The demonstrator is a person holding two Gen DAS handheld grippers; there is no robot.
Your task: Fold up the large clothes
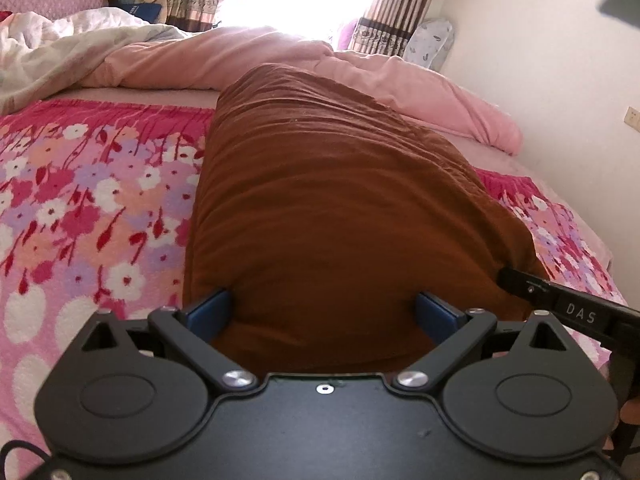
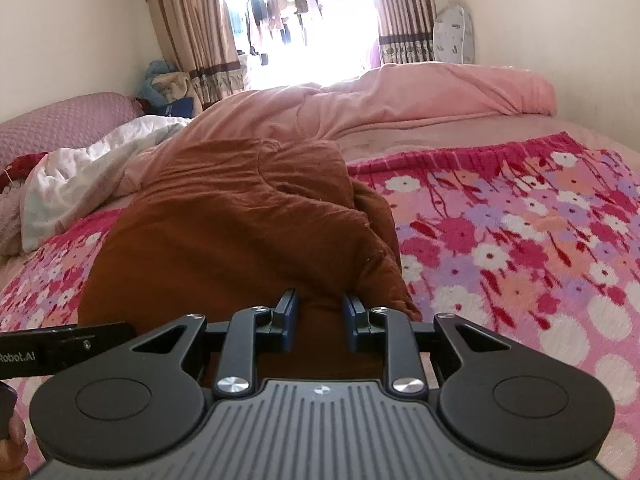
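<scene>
A large brown garment (image 1: 328,200) lies lengthwise on the flowered bed cover, folded into a long strip; it also shows in the right wrist view (image 2: 240,232). My left gripper (image 1: 322,312) is open wide, its blue pads either side of the garment's near end, which bulges between them. My right gripper (image 2: 318,316) has its jaws partly closed around a fold of the garment's near right edge. The right gripper's finger (image 1: 560,304) shows at the garment's right side in the left wrist view. The left gripper's finger (image 2: 64,346) shows at lower left in the right wrist view.
The pink flowered blanket (image 1: 92,200) covers the bed (image 2: 520,232). A pink duvet (image 1: 360,68) and a white quilt (image 1: 60,48) are bunched at the far side. A wall (image 1: 560,80) runs along the right. Curtains and a bright window stand behind.
</scene>
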